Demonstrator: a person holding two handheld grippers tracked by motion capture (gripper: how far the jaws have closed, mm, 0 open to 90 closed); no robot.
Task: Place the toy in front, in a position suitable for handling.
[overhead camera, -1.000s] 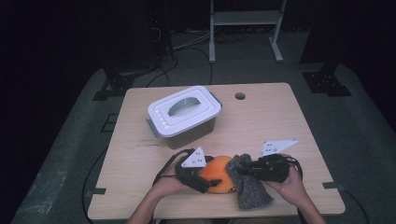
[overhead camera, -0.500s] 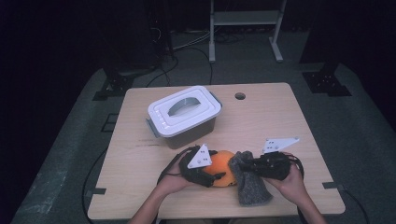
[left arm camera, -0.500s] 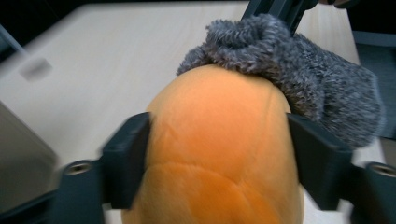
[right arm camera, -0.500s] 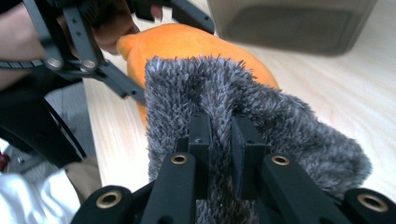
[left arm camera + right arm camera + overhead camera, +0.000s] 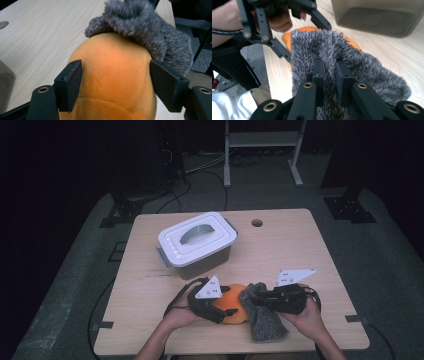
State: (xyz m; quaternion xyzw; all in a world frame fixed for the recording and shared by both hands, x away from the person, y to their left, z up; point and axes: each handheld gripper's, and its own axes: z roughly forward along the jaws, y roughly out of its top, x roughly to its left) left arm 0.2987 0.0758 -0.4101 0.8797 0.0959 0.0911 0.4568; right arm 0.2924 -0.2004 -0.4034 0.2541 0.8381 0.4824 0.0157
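Between the left gripper's jaws: orange plush ball, both pads touching its sides and starting to squeeze. Those jaws have just been closing with the ball between them. High view puts the ball on the table at the near edge, right at the left gripper tips. Grey fuzzy cloth lies draped over the ball's far side, beyond the left jaws. Right gripper jaws are nearly together, pinching a fold of that cloth; rest of the cloth spreads ahead of and around the jaws. High view: right gripper meets the cloth just beside the ball. Lidded white box sits well beyond both sets of jaws, apart from them.
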